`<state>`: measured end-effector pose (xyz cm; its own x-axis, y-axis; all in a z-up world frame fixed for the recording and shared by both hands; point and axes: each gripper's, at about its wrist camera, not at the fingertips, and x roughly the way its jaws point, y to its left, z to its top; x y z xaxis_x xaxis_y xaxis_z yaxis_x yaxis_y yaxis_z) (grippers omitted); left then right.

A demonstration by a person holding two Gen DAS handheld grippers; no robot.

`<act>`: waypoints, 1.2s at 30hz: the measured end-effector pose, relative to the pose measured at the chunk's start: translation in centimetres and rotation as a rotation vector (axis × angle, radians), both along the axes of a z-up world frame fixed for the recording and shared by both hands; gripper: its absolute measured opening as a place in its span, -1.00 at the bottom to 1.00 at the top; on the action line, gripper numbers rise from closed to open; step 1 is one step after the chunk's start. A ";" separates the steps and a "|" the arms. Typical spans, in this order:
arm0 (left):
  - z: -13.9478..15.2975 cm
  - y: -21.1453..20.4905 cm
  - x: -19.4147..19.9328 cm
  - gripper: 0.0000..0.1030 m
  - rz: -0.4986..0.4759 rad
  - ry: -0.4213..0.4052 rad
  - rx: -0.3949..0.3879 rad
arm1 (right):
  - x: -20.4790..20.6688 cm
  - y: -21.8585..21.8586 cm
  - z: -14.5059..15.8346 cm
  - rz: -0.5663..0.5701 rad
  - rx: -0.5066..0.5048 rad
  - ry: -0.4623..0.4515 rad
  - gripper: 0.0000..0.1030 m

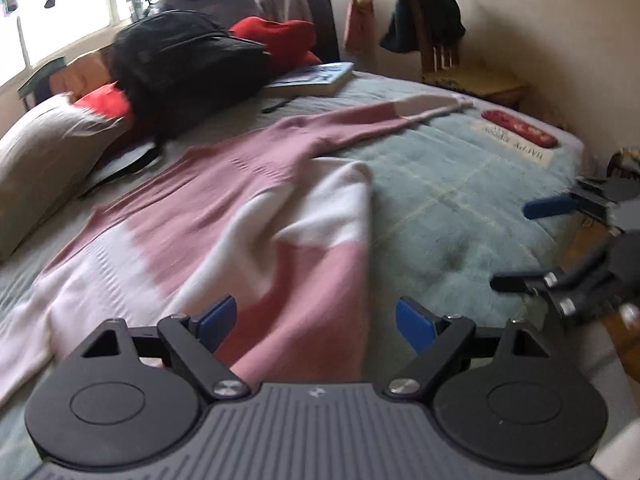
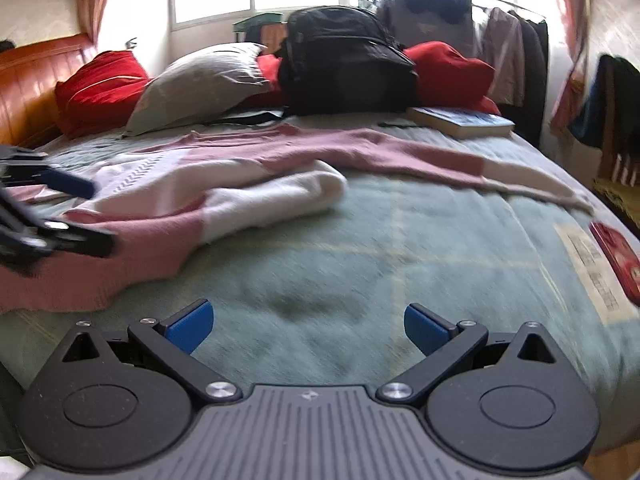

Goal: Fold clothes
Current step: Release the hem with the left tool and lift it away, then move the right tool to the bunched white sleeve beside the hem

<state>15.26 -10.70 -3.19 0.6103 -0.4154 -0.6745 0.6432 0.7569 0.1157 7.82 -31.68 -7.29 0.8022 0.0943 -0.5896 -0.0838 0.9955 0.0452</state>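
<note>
A pink and white knitted sweater (image 1: 224, 216) (image 2: 168, 200) lies spread on a pale green bedspread (image 1: 460, 200) (image 2: 360, 264), one sleeve stretched toward the far edge, the other folded over its body. My left gripper (image 1: 316, 316) hovers open just above the sweater's near pink hem, nothing between its blue pads. My right gripper (image 2: 308, 324) is open over bare bedspread, to the right of the sweater. Each gripper also shows at the edge of the other's view: the right gripper (image 1: 516, 240) and the left gripper (image 2: 92, 216).
A black backpack (image 1: 180, 60) (image 2: 344, 60), red cushions (image 2: 100, 84), a grey pillow (image 1: 48, 152) (image 2: 200, 84) and a book (image 1: 312, 78) (image 2: 464, 120) crowd the far side. A red flat case (image 1: 520, 128) (image 2: 616, 256) lies near the bed edge. A wooden chair (image 1: 460, 64) stands beside.
</note>
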 end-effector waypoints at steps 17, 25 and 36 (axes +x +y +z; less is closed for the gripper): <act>-3.3 -4.7 5.6 0.69 0.032 0.247 -0.207 | -1.4 -5.1 -1.7 -0.081 0.066 0.029 1.00; -1.3 -0.5 9.0 0.69 0.158 0.159 -0.251 | -1.0 -4.5 -2.1 -0.064 0.062 0.041 1.00; -1.4 6.4 15.3 0.69 0.312 0.334 -0.506 | -0.4 -3.7 -1.9 -0.053 0.051 0.051 1.00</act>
<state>30.57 -4.28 -4.57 0.5455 -0.5678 -0.6165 0.3251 0.8213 -0.4687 7.39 -35.42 -9.16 0.7759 0.0836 -0.6252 -0.0276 0.9947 0.0988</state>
